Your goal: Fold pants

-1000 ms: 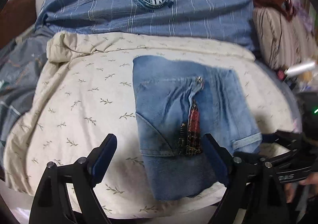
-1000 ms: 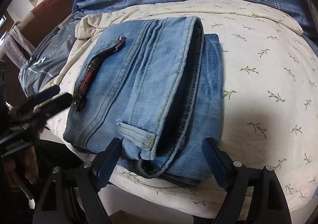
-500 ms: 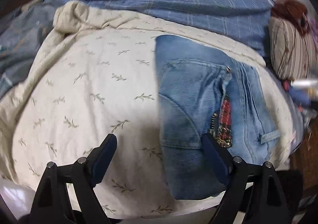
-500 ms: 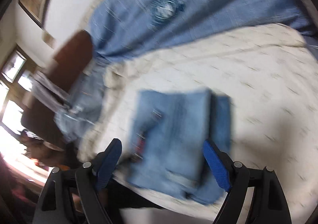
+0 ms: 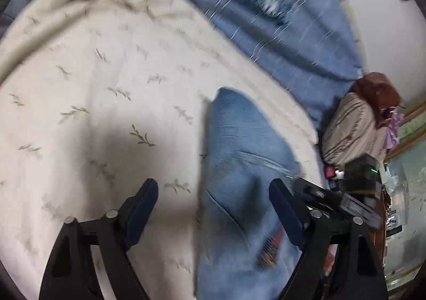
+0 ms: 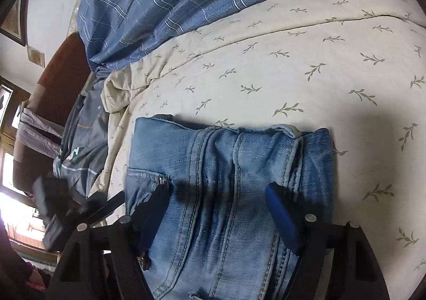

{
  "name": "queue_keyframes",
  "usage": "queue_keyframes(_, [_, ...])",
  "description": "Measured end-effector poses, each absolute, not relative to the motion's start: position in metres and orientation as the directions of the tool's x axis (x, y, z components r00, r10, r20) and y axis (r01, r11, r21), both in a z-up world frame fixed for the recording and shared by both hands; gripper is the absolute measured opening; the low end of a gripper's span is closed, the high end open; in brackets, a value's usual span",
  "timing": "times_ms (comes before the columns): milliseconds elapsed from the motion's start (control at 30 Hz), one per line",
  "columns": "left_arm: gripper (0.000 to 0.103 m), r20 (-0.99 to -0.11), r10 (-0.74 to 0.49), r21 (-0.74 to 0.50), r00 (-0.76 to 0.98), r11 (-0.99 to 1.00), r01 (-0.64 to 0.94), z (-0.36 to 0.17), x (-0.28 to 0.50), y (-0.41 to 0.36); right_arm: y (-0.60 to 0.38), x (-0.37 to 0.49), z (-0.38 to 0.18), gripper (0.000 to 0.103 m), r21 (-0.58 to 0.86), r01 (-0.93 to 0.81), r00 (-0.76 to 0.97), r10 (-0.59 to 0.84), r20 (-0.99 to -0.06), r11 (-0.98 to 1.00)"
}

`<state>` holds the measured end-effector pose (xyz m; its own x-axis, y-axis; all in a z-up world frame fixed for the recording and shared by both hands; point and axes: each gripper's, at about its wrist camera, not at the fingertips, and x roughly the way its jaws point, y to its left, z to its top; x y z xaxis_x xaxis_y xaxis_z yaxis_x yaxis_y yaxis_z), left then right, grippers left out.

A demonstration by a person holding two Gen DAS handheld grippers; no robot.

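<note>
Denim, faded light blue, folded into a thick flat bundle: pants (image 6: 226,193) lie on cream quilt (image 6: 293,73) w/ small olive sprig print, soft and puffy, rumpled at its far corner. Stitched seams and waistband edges run lengthwise across top of bundle; metal zip pull by a pocket; red/dark patterned strip partly seen on pants in left wrist view (image 5: 239,193), blurred.

Right gripper (image 6: 218,209): black frame, blue pads, jaws wide but closing; bundle sits between them, pads over the cloth, no press seen. Right pad overlaps thick folded edge; contact unclear. Left gripper (image 5: 213,209): same build, jaws wide and closing; left pad over bare quilt, right pad over denim, nothing pinched.

Behind quilt: blue plaid bedcover (image 6: 186,1) w/ round dark crest, woven look, long creases. Striped beige pillow (image 5: 351,132) at bed edge w/ reddish-brown cloth on top.

Hard to read: left wrist view motion-smeared, crest there just a pale smudge. Pants cut off at lower frame edge in both views. Right gripper body seen in left view, dark, green light, detail lost. Grey-blue garment (image 6: 80,153) left of quilt, bunched, type unclear. Sleeve at lower left corner, mostly cropped.
</note>
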<state>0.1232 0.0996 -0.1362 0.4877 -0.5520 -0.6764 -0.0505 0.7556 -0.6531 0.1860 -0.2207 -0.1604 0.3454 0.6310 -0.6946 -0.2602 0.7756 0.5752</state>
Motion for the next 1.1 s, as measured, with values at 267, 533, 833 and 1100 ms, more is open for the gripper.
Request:
queue_keyframes(267, [0.031, -0.668, -0.59, -0.643, 0.454, 0.765, 0.047, -0.13, 0.141, 0.058, -0.221, 0.184, -0.164, 0.078, 0.562, -0.307, 0.337, 0.64, -0.691, 0.768])
queue_keyframes(533, [0.03, -0.777, -0.188, -0.077, 0.601, 0.976, 0.205, -0.104, 0.107, -0.01, -0.211, 0.179, -0.161, 0.077, 0.495, -0.323, 0.342, 0.587, -0.734, 0.807])
queue_keyframes(833, [0.081, -0.658, -0.563, -0.61, 0.5, 0.788, 0.085, -0.124, 0.066, 0.065, -0.217, 0.181, -0.161, 0.078, 0.534, -0.323, 0.326, 0.622, -0.712, 0.781])
queue_keyframes(1100, [0.033, -0.696, -0.556, -0.57, 0.454, 0.813, 0.121, -0.13, 0.038, 0.031, -0.218, 0.181, -0.162, 0.078, 0.549, -0.327, 0.316, 0.637, -0.703, 0.769])
